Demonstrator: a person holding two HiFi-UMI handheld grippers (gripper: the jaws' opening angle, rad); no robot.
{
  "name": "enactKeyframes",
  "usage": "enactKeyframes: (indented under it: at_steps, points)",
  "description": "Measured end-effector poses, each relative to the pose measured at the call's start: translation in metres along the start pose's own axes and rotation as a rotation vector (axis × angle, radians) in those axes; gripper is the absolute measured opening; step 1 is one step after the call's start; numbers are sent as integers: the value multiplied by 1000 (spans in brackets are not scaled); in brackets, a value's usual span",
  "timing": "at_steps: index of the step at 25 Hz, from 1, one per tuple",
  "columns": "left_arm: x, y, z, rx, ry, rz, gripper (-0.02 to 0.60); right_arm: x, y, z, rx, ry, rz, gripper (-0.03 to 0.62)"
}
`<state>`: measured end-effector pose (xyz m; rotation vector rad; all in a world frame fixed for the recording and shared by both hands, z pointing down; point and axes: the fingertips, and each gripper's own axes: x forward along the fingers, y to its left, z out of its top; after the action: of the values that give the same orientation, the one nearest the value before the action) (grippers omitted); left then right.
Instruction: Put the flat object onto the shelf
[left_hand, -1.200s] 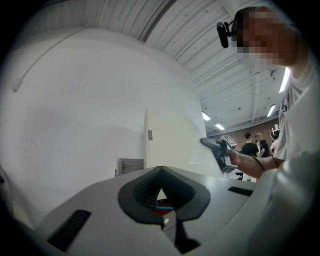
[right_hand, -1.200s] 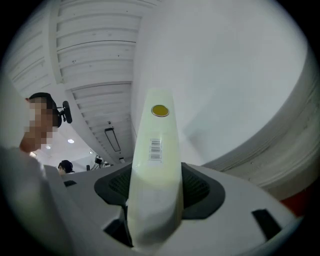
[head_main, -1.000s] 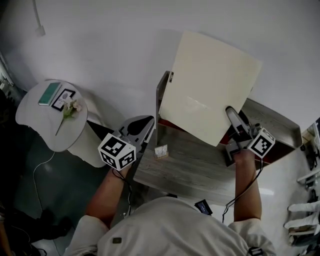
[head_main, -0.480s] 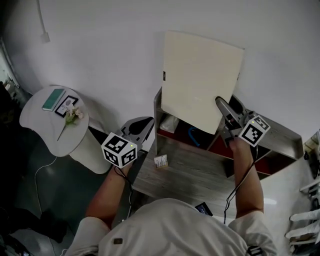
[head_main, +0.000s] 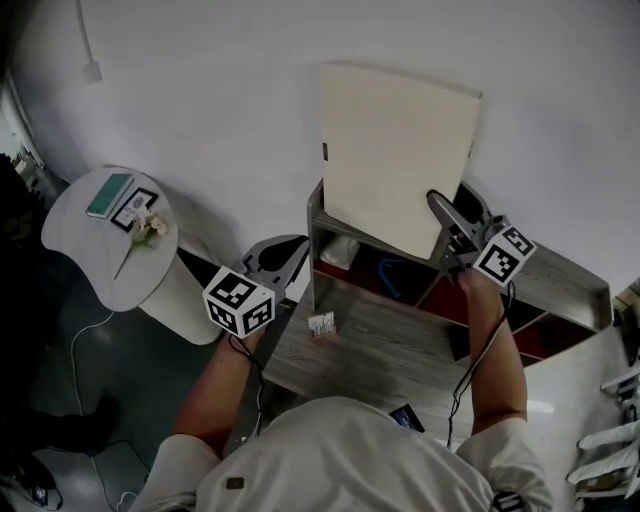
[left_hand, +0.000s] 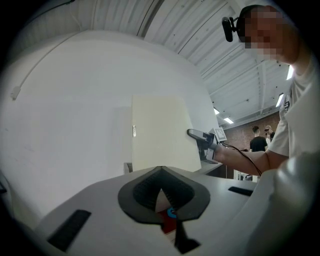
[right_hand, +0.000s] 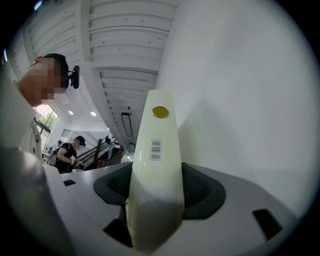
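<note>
The flat object (head_main: 395, 160) is being held upright over the shelf (head_main: 565, 275), near the wall. Its lower right edge is being pinched by the jaws of the right gripper (head_main: 437, 207). The long axis is being presented roughly vertical, with the broad face towards the person. Placement is judged to be in hand, and lowering and release are called for next. The left gripper (head_main: 287, 250) is being held aside, its jaws pressed together and empty.

Since a second ago: board (head_main: 395, 160) was tilted, leaning right over the shelf (head_main: 565, 272) — now turned nearly upright, flat side close to the wall, lower edge down at the shelf's top. Right gripper (head_main: 437, 206), clamped on the board's lower right edge, has shifted left and toward the wall. Shelf's red compartments and blue cord (head_main: 390, 270) — now uncovered.
</note>
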<state>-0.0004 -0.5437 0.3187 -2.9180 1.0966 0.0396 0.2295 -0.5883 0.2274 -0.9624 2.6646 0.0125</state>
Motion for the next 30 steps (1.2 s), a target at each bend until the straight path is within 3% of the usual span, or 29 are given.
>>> enactKeyframes:
  at_steps: [12,30]
  points:
    - [9,1,-9,-15,16,-1,15,3,-18,-25,-29,95,-3,298]
    - [6,-4,-12,-27,20,-34,15,-7,-17,-12,-28,51,-56,313]
